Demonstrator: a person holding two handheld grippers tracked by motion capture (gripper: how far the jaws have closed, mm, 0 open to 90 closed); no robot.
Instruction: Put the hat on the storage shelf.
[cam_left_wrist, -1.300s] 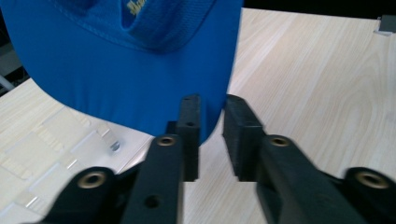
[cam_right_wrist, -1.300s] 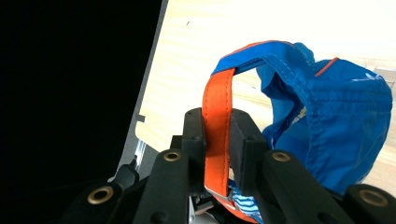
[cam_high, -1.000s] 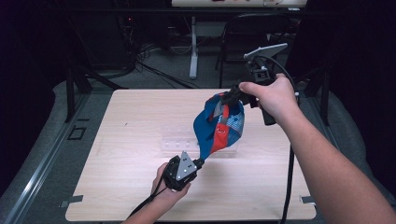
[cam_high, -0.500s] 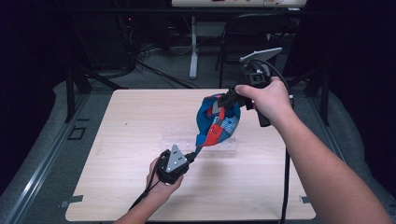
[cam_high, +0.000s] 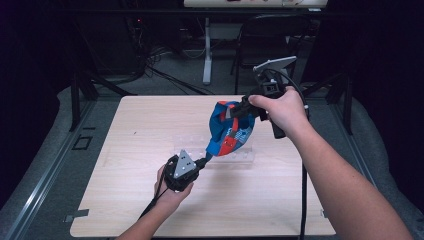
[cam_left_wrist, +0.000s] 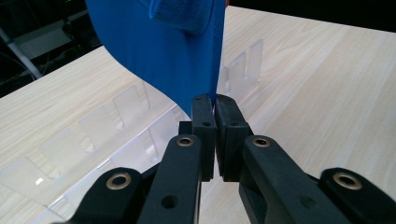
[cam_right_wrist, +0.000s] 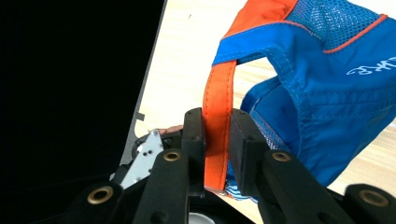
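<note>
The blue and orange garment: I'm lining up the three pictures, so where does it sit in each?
High view: garment hangs mid-table between both grippers.
Left gripper view: blue edge at top, pinched by the jaws.
Right gripper view: upper right, orange strap clamped.
Shared landmark: the light wooden table.

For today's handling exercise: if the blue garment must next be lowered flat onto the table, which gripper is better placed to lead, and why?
Probably the right gripper: it holds the blue garment by its orange strap from above, bearing the hanging weight. The left gripper pinches only the bottom edge, low near the table.
</note>
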